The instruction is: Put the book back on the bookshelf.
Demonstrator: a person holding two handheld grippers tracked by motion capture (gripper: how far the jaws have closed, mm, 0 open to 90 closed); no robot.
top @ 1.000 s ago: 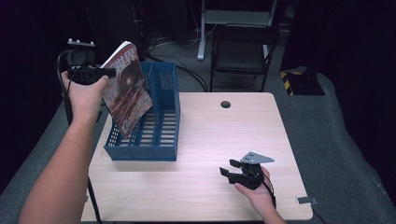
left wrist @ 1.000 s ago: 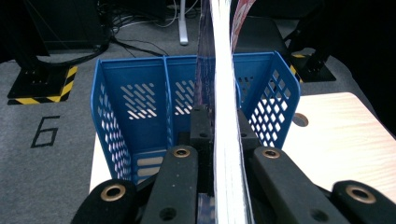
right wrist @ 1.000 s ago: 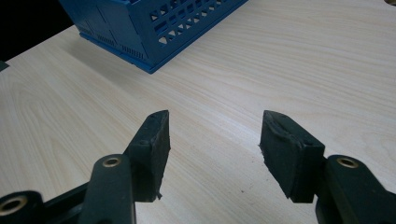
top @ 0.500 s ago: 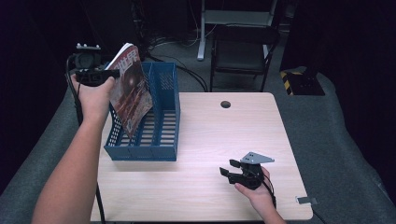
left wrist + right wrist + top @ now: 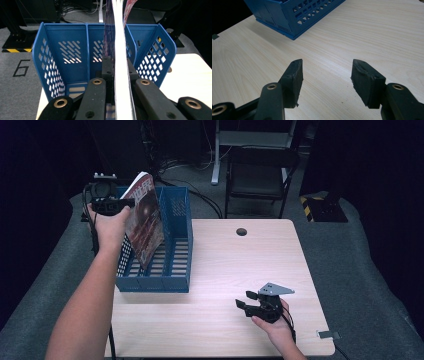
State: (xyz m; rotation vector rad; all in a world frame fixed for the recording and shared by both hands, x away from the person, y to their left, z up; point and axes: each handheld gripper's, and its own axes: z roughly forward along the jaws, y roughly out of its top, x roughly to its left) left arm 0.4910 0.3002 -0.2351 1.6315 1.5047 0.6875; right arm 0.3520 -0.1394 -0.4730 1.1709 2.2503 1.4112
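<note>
A magazine (image 5: 145, 222) with a dark red cover hangs upright over the blue file rack (image 5: 172, 270), its lower corner down among the rack's dividers. My left gripper (image 5: 127, 204) is shut on its upper left edge. In the left gripper view the white page edges of the magazine (image 5: 120, 45) run up between the pressed pads, with the rack's slotted walls (image 5: 51, 65) behind. My right gripper (image 5: 245, 306) rests low over the table at the front right, open; in the right gripper view nothing lies between its fingertips (image 5: 325, 75).
The pale wooden table (image 5: 235, 270) has a dark round cable hole (image 5: 241, 231) at the back. A black chair (image 5: 260, 175) stands behind the table. A grey tab (image 5: 328, 335) sticks out at the table's front right corner. Grey floor surrounds the table.
My left gripper has carried the magazine right and down, so its lower corner now sits deeper in the rack. The right gripper has stayed in place.
</note>
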